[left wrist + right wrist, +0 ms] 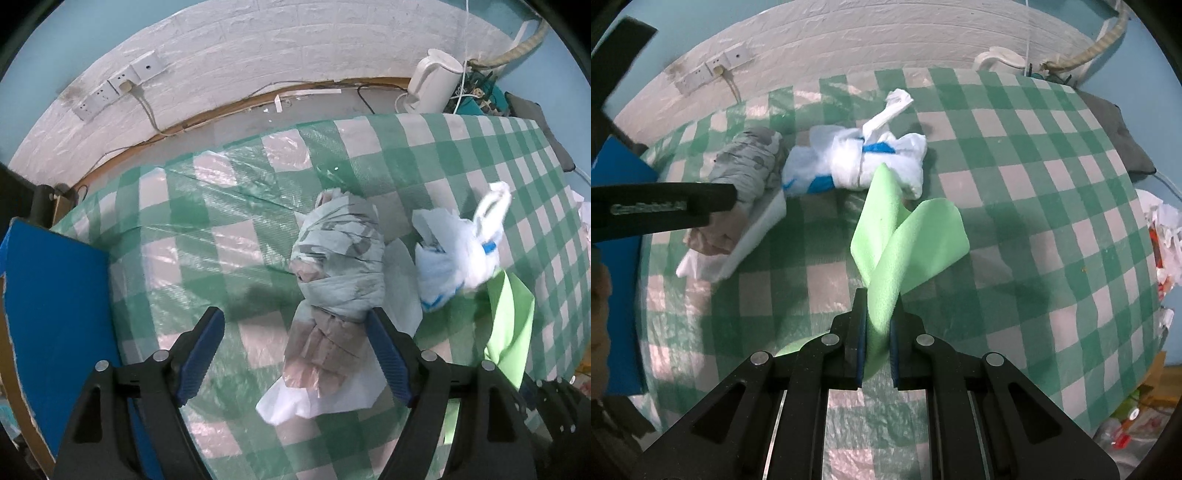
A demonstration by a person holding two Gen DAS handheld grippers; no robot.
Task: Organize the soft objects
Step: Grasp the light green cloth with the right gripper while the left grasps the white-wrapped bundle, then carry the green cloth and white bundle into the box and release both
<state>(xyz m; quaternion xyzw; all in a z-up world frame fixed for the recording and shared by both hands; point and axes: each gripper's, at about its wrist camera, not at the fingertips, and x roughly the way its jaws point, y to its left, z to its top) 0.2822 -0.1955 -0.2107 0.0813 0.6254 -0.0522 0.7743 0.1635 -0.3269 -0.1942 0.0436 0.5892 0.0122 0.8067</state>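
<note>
Green-and-white checked plastic sheeting [229, 206] is covering the table and filling the middle of both views. In the right wrist view, the right gripper [878, 325] is pinching a light green cloth [905, 236] at lower centre, its jaws closed tight on the fabric, which is fanning upward in two folds. Behind the cloth, a white-and-blue knotted bag [849, 158] is lying at upper centre, just beside a grey wrapped bundle [753, 158] at upper left. In the left wrist view, the left gripper [295, 332] is hovering with its jaws standing wide apart, gripping nothing, the lower end of the grey wrapped bundle [340, 251] lying between the blue pads [199, 347]. A white sheet [402, 291] is showing under that bundle.
</note>
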